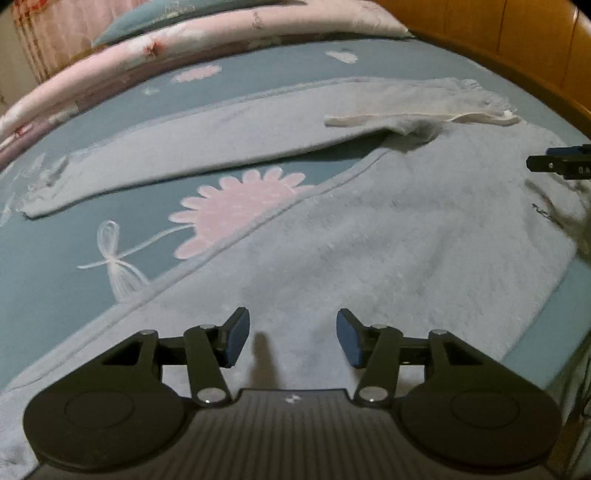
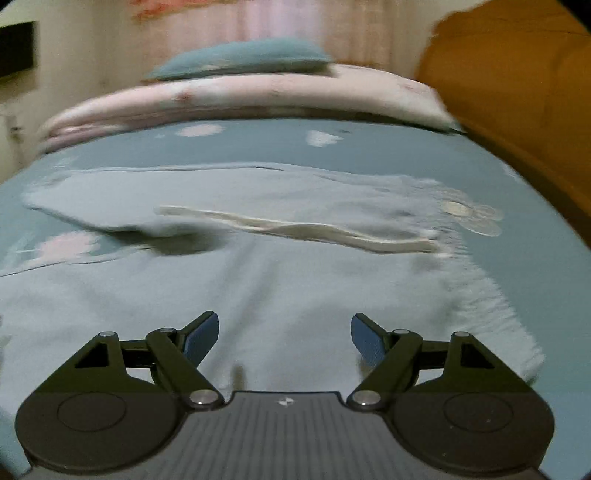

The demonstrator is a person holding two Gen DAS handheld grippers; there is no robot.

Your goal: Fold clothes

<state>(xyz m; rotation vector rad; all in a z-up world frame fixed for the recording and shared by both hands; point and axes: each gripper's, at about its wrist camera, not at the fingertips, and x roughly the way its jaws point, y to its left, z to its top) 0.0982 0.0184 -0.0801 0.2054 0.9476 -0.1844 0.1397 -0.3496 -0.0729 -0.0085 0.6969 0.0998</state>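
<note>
Both grippers hang low over a pale blue fleece garment (image 1: 388,236) spread on the bed (image 1: 55,280). Neither holds anything: the left gripper (image 1: 292,338) stands about half open, the right gripper (image 2: 284,338) wider, and only loose fabric lies in the gap between each pair of blue pads.

Judging by its two long legs and the gathered top with a cream drawstring (image 2: 295,227), the garment looks like a pair of trousers. It lies flat on the teal flowered sheet, its waist towards the wooden headboard (image 1: 517,33). One leg (image 1: 166,155) stretches away to the far left; the other runs broad and smooth under the grippers. The legs are splayed apart, with the pink flower (image 1: 240,206) of the sheet showing between them.

So the garment seems laid out and smoothed, but no fold is visible yet. Bringing one leg over the other and then folding lengthways appear still to do. The right view is blurred, so finer creases cannot be read.
</note>
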